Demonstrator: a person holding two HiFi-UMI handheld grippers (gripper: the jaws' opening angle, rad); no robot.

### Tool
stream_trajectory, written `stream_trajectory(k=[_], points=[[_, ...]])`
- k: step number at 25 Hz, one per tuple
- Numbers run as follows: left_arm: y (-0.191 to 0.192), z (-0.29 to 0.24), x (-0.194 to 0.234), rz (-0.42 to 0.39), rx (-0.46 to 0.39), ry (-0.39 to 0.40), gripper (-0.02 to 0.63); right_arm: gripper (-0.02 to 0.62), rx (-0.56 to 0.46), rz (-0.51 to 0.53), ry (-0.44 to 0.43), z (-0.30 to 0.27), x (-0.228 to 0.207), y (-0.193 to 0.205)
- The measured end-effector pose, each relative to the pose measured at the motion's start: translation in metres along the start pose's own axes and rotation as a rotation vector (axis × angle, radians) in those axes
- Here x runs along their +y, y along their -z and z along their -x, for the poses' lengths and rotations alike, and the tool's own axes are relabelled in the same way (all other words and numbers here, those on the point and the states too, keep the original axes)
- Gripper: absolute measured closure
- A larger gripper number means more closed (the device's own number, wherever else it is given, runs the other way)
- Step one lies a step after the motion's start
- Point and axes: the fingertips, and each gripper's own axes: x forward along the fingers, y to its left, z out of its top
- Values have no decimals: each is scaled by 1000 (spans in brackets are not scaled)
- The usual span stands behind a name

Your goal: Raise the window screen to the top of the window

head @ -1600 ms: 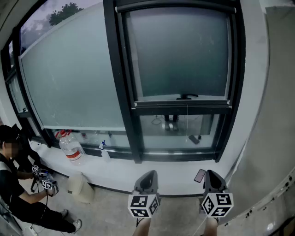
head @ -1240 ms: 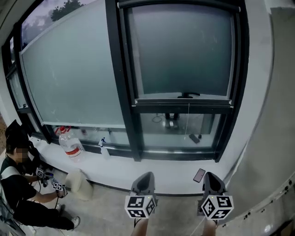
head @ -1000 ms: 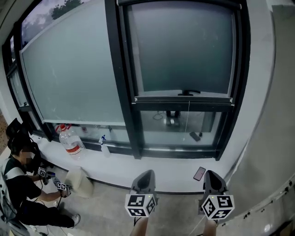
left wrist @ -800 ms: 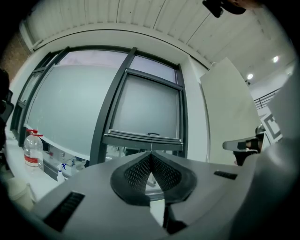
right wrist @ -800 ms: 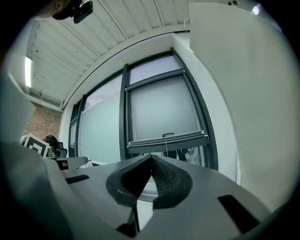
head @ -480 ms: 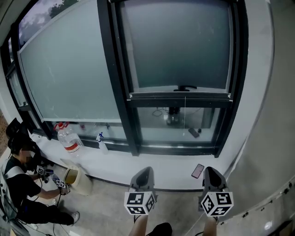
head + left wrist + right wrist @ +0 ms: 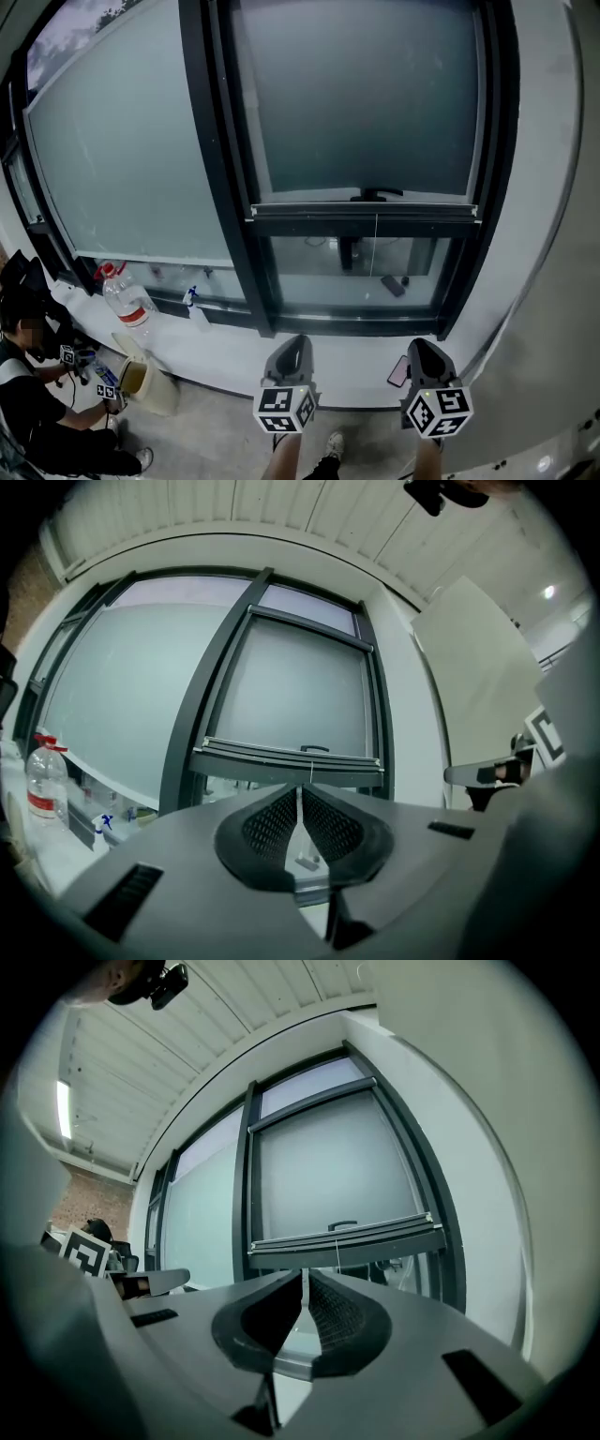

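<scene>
Nearest, the left gripper [image 7: 292,347] and the right gripper [image 7: 423,351] are held side by side, low in the head view and pointing at the window. On each, the two jaws are closed together at the tips with nothing between them. Neither touches the window.

Just beyond them runs a white sill [image 7: 234,349]. A phone [image 7: 397,371] lies on it between the two grippers, nearer the right one. Farther left on the sill stand a small spray bottle [image 7: 195,306] and a large water bottle [image 7: 121,298]. Below the sill at the left, a pale bucket [image 7: 143,382] lies tilted on the floor, beside a seated person [image 7: 33,412].

Farthest is the dark-framed window. The window screen [image 7: 366,103] covers the upper part of the right pane. Its bottom bar [image 7: 366,212] sits a little below the middle, with a small handle [image 7: 375,195] on it and clear glass underneath.
</scene>
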Motion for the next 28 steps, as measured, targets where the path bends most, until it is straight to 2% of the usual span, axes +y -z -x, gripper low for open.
stream_trajectory(k=[11,16,23,28], points=[[-22,-187,60,-24,-20,56,603,588,-18,67,44,-184,-59,-31],[-13,-251,68,-21,6,87,603,588,4,40,82,-241,-92,-33],[-6,-309,57,-49,46,120,603,588,55,42,61,-295,-119,-26],[-18,-332,57,-74,4,89,603,588,48,17,33,-319,-138,-35]])
